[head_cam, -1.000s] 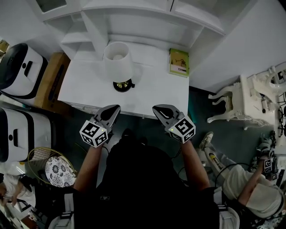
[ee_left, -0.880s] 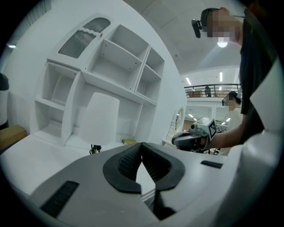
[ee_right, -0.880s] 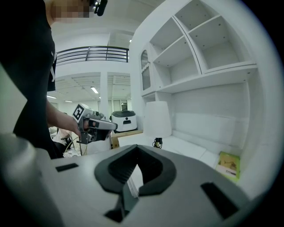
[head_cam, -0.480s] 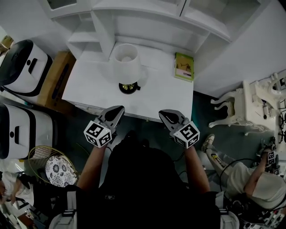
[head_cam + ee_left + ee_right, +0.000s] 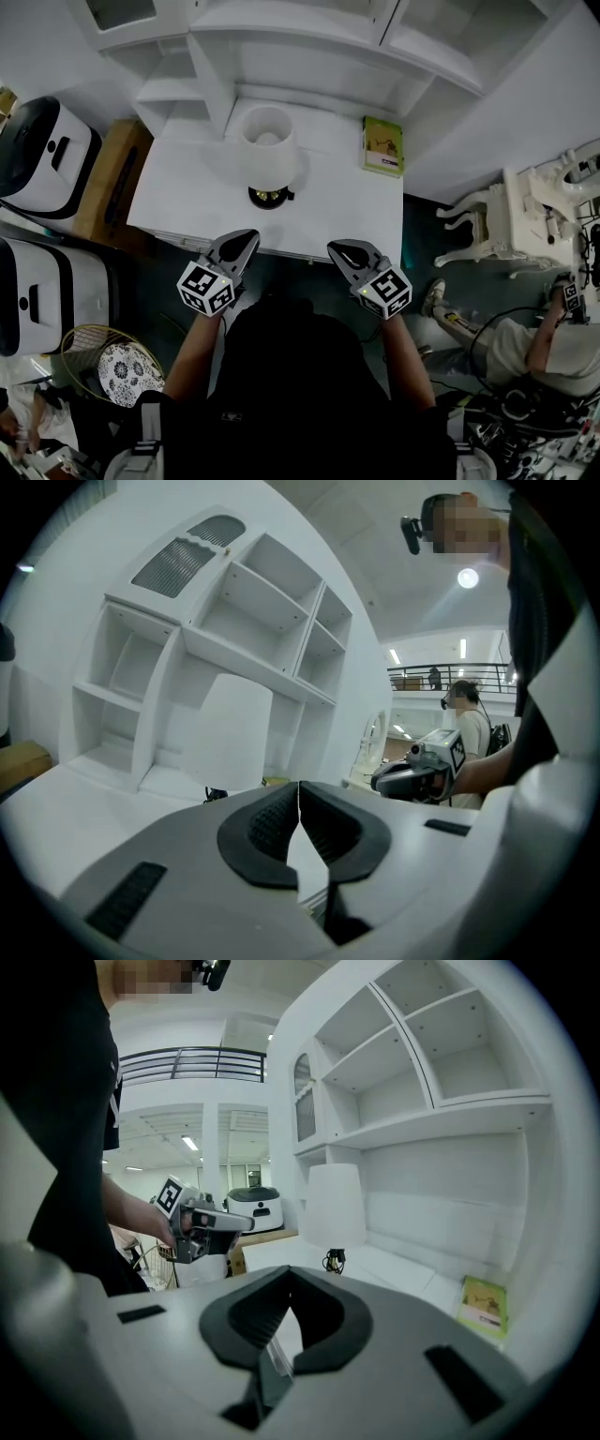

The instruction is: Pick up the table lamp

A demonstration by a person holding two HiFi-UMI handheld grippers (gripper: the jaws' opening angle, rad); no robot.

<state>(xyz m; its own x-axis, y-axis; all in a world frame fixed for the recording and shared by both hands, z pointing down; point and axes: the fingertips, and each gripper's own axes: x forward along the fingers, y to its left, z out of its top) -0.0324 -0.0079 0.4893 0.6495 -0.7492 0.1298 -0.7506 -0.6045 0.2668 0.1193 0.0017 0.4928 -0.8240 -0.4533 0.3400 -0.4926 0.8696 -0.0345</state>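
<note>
The table lamp has a white shade over a dark base and stands upright near the middle of the white desk. My left gripper and right gripper hover at the desk's near edge, a little short of the lamp, one on each side. Both are shut with nothing between the pads. In the left gripper view the shade rises straight ahead of the closed jaws, and the right gripper shows to the right. In the right gripper view the lamp stands ahead and the left gripper to the left.
A green book lies at the desk's back right. White shelving stands behind the desk. Two white-and-black machines and a cardboard box stand left of it. A white ornate chair and a seated person are at the right.
Both grippers have drifted a little along the desk's near edge, still shut. The lamp has not moved on the desk; the head camera has shifted.
</note>
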